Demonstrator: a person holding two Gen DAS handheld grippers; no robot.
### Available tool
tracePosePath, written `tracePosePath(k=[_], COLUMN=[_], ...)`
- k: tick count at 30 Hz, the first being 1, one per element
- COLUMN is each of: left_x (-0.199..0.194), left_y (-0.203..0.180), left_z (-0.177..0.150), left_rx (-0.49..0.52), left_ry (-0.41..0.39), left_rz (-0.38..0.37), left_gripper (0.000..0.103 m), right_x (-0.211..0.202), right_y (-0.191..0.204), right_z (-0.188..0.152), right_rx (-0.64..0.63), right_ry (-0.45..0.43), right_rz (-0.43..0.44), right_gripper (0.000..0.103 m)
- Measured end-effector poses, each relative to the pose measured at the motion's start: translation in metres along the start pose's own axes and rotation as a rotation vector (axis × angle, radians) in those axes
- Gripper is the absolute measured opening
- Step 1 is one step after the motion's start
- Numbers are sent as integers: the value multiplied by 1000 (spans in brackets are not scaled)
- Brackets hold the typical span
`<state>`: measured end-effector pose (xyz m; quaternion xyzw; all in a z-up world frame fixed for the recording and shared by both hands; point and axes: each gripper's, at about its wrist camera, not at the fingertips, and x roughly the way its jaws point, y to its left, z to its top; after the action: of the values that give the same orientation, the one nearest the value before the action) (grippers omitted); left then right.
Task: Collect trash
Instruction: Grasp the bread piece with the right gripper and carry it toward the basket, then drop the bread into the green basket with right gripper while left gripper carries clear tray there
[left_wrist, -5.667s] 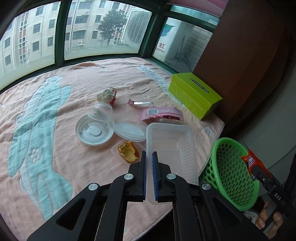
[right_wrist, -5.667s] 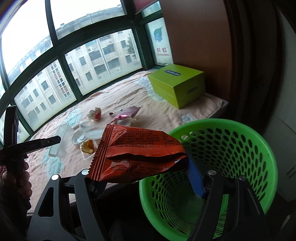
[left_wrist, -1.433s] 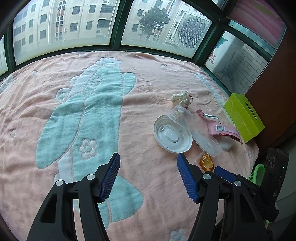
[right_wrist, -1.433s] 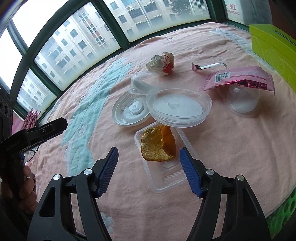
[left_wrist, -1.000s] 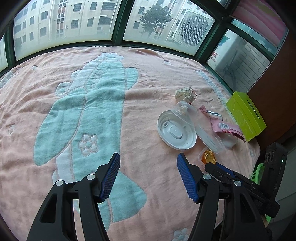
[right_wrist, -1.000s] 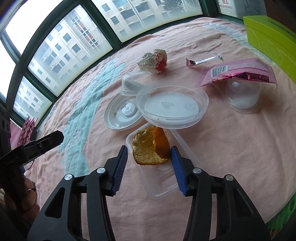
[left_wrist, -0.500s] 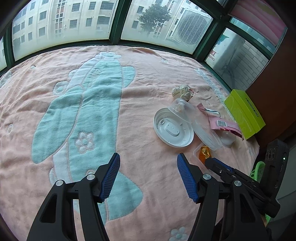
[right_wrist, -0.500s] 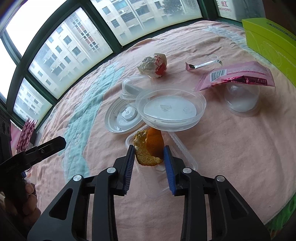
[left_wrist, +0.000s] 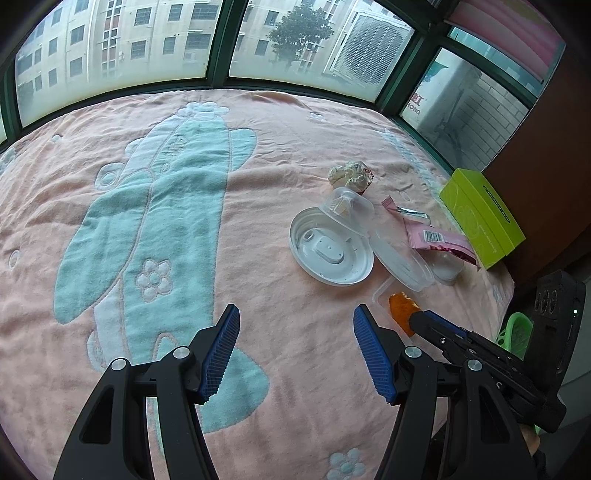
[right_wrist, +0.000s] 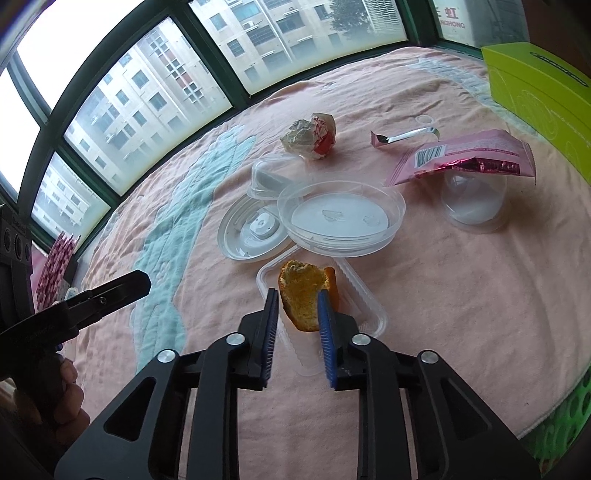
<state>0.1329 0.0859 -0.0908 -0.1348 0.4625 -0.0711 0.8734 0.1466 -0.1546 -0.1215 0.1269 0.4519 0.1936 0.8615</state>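
Pink towelling blanket with a pale teal figure woven in, spread below a curved bank of green-framed windows; apartment blocks outside. Lime-green box at the far right edge of the blanket. Green perforated basket, only its rim showing past the blanket's right edge. Left gripper: jaws wide apart, nothing between them, held over bare blanket well left of the litter. Right gripper: jaws narrow and just been opening again; orange peel stands between the blue pads, the right pad against its edge, a sliver of gap at the left pad, so a firm grip cannot be confirmed. Clear rectangular tray lies under the peel and the fingertips. Clear round dish just beyond the tray, overlapping its far end. White round lid left of the dish, partly beneath it. Pink foil wrapper resting across an upturned clear cup, right of the dish. Small clear domed lid behind the white lid. Crumpled paper ball, white with red, farther back. Torn sachet strip beside it to the right. Person's hand gripping the left tool's handle, lower left of the right wrist view.
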Motion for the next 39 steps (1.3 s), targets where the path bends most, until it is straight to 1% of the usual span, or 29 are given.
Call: tracePosePath(k=[1, 9, 10, 15, 17, 20, 24, 29, 36, 38, 39], left_x=[1, 4, 4, 6, 6, 6, 10, 14, 34, 43, 48], left_y=[1, 2, 2, 0, -1, -4, -10, -25, -61, -69, -73], left_z=[0, -1, -1, -2, -3, -5, -7, -10, -11, -10, -9], left_rx=[-1, -5, -4, 3, 2, 8, 20, 42, 110, 120, 129], left_ry=[2, 12, 13, 16, 18, 23, 33, 41, 54, 65, 68], left_rz=[1, -2, -2, -6, -9, -17, -25, -49, -84, -88, -78], left_gripper=[62, 62, 62, 62, 62, 62, 62, 62, 62, 59, 58], right_x=[0, 12, 13, 16, 14, 7, -8, -40, -91, -104, -110], right_y=[-1, -3, -3, 2, 1, -1, 1, -1, -20, -28, -32], right_z=[0, 3, 3, 2, 2, 1, 0, -2, -12, -15, -17], right_rx=[7, 14, 12, -11, -12, 2, -19, -22, -5, 10, 18], right_ry=[-3, 17, 17, 18, 10, 2, -28, -83, -156, -174, -183], right_rz=[1, -28, -33, -54, -49, -26, -17, -13, -39, -49, -55], right_gripper=[47, 47, 45, 43, 37, 33, 30, 29, 29, 29, 29])
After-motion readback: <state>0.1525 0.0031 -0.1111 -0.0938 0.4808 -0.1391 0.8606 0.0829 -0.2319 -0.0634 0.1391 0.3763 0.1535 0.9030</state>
